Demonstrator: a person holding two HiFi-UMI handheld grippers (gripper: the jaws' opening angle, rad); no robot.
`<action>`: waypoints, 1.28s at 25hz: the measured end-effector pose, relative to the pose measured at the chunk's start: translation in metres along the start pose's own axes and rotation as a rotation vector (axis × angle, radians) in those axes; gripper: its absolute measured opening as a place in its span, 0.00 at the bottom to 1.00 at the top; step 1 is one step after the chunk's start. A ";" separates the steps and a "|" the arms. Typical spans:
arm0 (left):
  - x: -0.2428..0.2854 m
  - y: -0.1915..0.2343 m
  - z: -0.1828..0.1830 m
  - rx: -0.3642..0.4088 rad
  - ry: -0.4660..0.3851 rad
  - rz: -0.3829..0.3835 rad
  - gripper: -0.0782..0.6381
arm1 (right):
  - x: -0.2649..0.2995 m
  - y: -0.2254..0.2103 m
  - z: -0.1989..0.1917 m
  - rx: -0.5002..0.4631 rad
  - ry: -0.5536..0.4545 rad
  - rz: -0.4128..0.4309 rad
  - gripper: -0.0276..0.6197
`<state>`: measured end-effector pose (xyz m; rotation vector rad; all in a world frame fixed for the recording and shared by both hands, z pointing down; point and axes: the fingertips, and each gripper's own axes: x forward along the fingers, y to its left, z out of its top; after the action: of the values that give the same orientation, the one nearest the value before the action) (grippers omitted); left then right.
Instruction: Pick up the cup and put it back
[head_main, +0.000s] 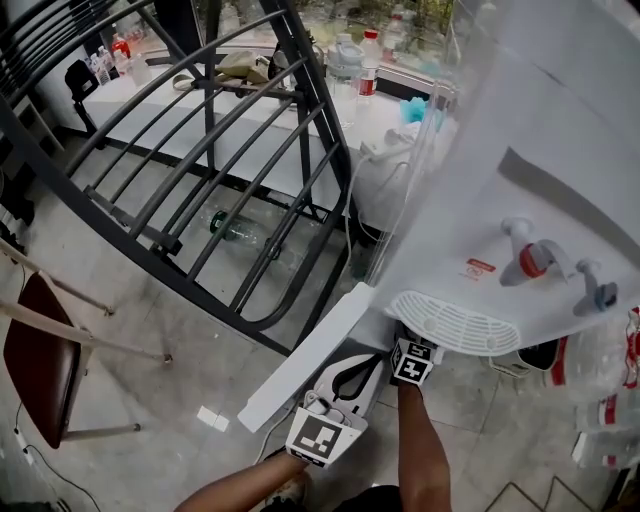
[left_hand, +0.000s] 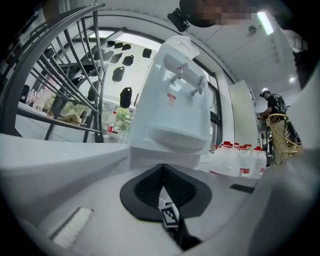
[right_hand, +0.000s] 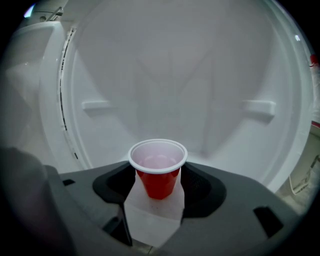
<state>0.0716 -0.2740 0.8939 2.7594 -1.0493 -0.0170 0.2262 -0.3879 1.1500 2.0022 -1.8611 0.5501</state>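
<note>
A red cup (right_hand: 158, 181) with a white inside stands upright on the white floor of the cabinet under the water dispenser (head_main: 520, 190). My right gripper (right_hand: 158, 170) is shut on the cup, its black pads (right_hand: 197, 186) against the cup's sides just below the rim. In the head view only that gripper's marker cube (head_main: 413, 362) shows, beneath the drip tray (head_main: 455, 322); the cup is hidden there. My left gripper (head_main: 368, 365) hangs beside it, level, jaws shut and holding nothing (left_hand: 161, 169), facing the dispenser (left_hand: 175, 95).
A black metal frame (head_main: 230, 170) slants across the left. A white board (head_main: 310, 350) leans by the dispenser's foot. A dark red chair (head_main: 40, 360) stands far left. Water bottles (left_hand: 240, 160) sit at the right, and a person (left_hand: 272, 107) stands beyond them.
</note>
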 end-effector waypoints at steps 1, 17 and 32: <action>-0.001 -0.001 0.000 0.000 0.000 0.001 0.12 | -0.002 0.000 0.000 0.000 -0.001 0.001 0.46; -0.025 -0.022 0.016 0.030 -0.018 0.007 0.12 | -0.045 0.015 0.002 -0.008 -0.023 0.042 0.44; -0.050 -0.060 0.063 0.035 -0.060 0.009 0.12 | -0.156 0.018 0.013 -0.028 -0.038 0.139 0.44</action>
<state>0.0691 -0.2076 0.8187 2.8018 -1.0866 -0.0808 0.1996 -0.2609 1.0599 1.8879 -2.0309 0.5240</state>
